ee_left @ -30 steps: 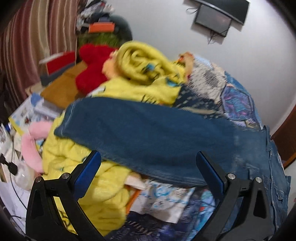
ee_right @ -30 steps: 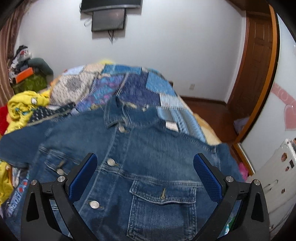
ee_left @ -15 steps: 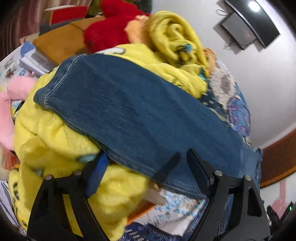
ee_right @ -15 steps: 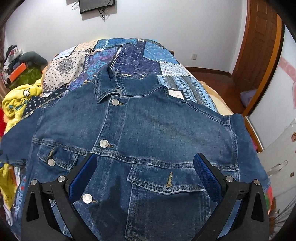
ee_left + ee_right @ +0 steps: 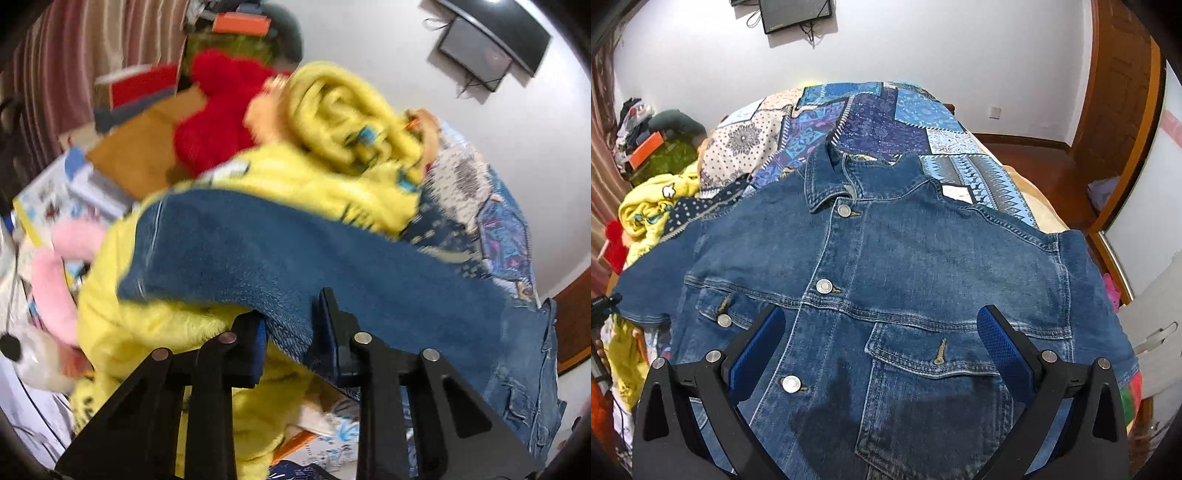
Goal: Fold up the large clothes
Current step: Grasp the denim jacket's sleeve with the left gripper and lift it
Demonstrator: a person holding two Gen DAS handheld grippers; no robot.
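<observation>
Between the left gripper's [image 5: 289, 325] blue pads, a fold of the denim jacket's sleeve [image 5: 314, 266] is sitting, the jaws having just been closing; they are pinching its lower edge, though blur is making the contact hard to confirm. Just under that sleeve a yellow fleece blanket [image 5: 155, 328] is bunching up. The right gripper [image 5: 881, 334] is hovering with jaws spread wide over the denim jacket [image 5: 886, 258], gripping nothing. The jacket is lying front-up and buttoned on the patchwork bedspread [image 5: 886, 110], collar at the far side, chest pocket [image 5: 934, 354] between the right jaws.

Risks: the left pinch is looking shallow, so the sleeve could be slipping out on lifting; fleece could be getting caught and dragged along.
</observation>
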